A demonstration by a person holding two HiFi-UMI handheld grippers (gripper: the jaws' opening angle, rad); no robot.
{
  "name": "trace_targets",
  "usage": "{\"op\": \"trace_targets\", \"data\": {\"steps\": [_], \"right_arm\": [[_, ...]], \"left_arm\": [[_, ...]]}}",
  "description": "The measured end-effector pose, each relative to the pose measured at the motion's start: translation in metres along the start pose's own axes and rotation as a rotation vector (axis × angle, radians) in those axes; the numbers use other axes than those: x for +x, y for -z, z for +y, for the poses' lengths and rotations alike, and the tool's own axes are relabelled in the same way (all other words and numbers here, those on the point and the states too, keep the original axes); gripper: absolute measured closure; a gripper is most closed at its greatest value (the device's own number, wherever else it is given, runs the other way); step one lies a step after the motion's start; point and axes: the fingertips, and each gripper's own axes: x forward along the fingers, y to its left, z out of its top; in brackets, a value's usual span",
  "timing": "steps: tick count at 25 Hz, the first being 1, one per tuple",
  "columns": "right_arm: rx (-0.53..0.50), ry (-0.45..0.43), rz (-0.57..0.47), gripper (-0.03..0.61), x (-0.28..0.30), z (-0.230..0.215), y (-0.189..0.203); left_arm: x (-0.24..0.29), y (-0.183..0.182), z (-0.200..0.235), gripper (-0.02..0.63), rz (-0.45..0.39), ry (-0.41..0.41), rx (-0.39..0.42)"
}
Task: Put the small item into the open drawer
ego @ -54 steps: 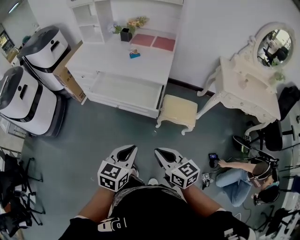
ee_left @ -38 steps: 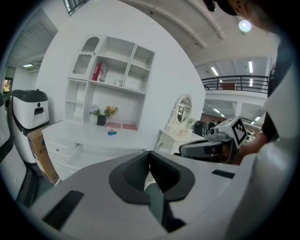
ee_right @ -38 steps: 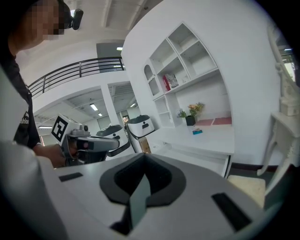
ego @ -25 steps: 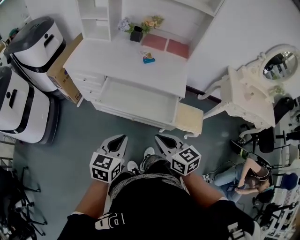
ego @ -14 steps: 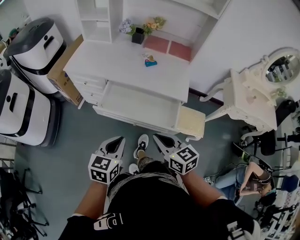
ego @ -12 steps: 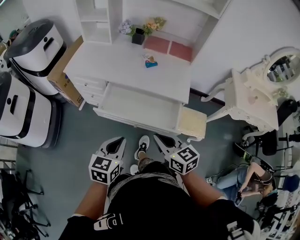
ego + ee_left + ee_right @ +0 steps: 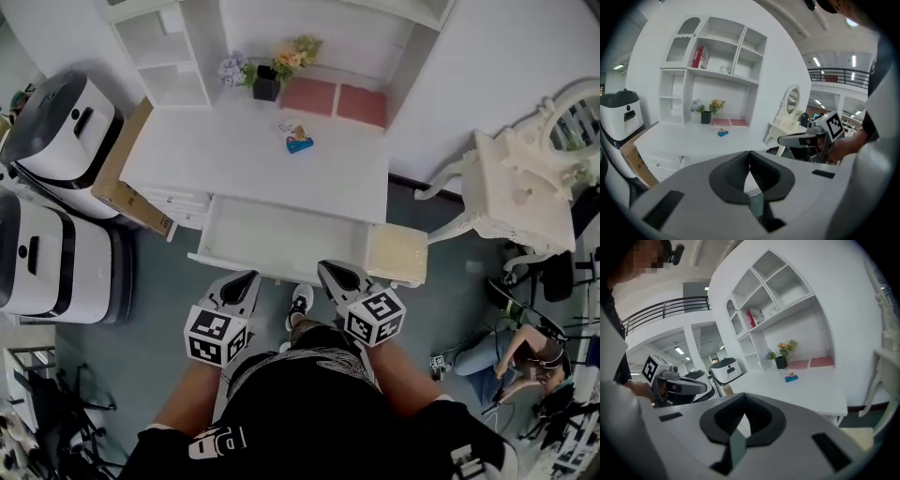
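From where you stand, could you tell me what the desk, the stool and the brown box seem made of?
Desk: probably painted wood or laminate; smooth, flat white panels.
Stool: cream padded-looking seat, likely fabric.
Box: matte brown cardboard, by its colour and thin flat walls.

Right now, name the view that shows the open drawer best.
The head view: it looks down into the drawer, showing nearly all of its inside in front of the desk. The left gripper and right gripper block it in their own views; only the desk top shows there.
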Motion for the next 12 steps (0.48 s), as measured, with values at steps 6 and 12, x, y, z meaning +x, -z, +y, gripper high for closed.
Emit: {"op": "trace_targets", "data": {"steps": [6, 12], "right_arm": [[0.011, 0.025, -0.001, 0.569, 0.040, -0.046, -0.032], [0.006, 0.030, 0.014, 0.569, 0.076, -0.087, -0.052]], "left_arm": [[0.050, -0.038, 0.031, 0.600, 0.023, 0.011, 0.018], [0.089, -0.062, 0.067, 0.600, 0.058, -0.020, 0.025]]}}
